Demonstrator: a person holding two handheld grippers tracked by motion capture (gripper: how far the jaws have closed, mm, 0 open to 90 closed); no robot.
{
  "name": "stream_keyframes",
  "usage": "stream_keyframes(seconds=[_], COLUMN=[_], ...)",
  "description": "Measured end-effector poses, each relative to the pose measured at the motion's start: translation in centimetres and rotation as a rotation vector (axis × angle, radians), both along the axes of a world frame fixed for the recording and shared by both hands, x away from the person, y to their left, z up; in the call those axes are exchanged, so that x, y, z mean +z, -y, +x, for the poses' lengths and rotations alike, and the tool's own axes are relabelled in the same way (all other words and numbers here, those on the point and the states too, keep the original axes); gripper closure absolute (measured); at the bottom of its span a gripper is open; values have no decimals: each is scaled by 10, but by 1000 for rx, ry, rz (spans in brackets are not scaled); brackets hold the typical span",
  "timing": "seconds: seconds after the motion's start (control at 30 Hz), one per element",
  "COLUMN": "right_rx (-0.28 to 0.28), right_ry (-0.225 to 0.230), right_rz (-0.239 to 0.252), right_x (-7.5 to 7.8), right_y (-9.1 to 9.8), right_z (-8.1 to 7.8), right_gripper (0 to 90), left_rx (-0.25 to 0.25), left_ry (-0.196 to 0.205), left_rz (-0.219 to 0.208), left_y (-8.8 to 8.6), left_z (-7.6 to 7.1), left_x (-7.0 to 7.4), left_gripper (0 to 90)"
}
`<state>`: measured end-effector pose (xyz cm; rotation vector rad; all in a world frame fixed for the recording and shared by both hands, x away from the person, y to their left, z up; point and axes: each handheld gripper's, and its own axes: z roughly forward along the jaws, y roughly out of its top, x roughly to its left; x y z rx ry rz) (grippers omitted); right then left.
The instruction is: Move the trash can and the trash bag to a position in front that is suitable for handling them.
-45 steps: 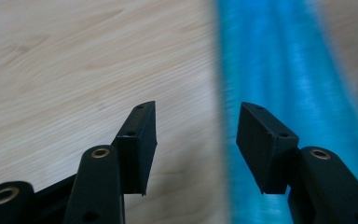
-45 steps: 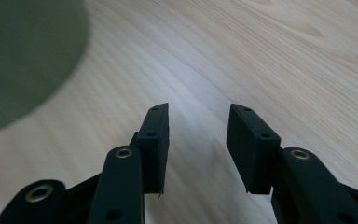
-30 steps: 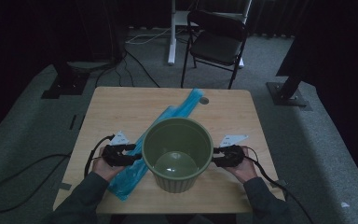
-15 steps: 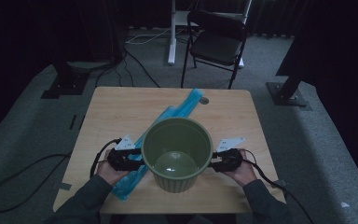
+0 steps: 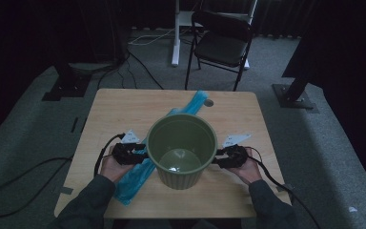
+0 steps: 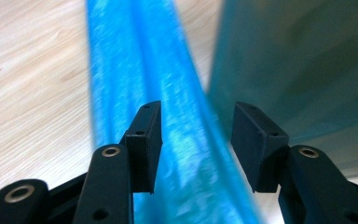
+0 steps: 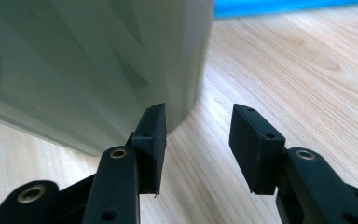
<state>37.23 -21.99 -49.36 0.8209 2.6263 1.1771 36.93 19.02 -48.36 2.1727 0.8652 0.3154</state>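
Note:
A large green ribbed bucket [image 5: 181,150] stands upright on the wooden table [image 5: 105,109], near its front edge. A long blue plastic bag [image 5: 138,174] lies diagonally under and behind it. My left gripper [image 5: 140,155] is open at the bucket's left side, its jaws over the blue bag [image 6: 168,116] with the bucket wall [image 6: 298,70] just to the right. My right gripper [image 5: 218,158] is open at the bucket's right side, low over the table, the bucket wall [image 7: 88,65] close to its left jaw. Nothing is held between either pair of jaws.
A small grey disc [image 5: 209,102] lies by the bag's far end. Beyond the table stand a black folding chair [image 5: 221,45], a white stand leg [image 5: 175,33] and dark equipment bases [image 5: 295,98]. Cables trail over the carpet.
Both grippers have drawn in toward the bucket's sides. The left one slid right over the blue bag. The bucket and bag have stayed put.

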Motion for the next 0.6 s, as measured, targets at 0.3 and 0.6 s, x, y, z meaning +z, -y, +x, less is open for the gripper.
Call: stream_keyframes(seconds=[0.3,0.6], right_rx=[-46,-77], right_ry=[-17,-25], right_rz=[-30,-52], right_x=[-8,-12], right_y=[10,16], right_z=[5,7], right_gripper=[546,526], left_rx=[78,111], left_ry=[-33,-49], left_rz=[-5,28], left_y=[-18,-22], left_z=[16,23], left_x=[-9,-17], left_gripper=[518,482])
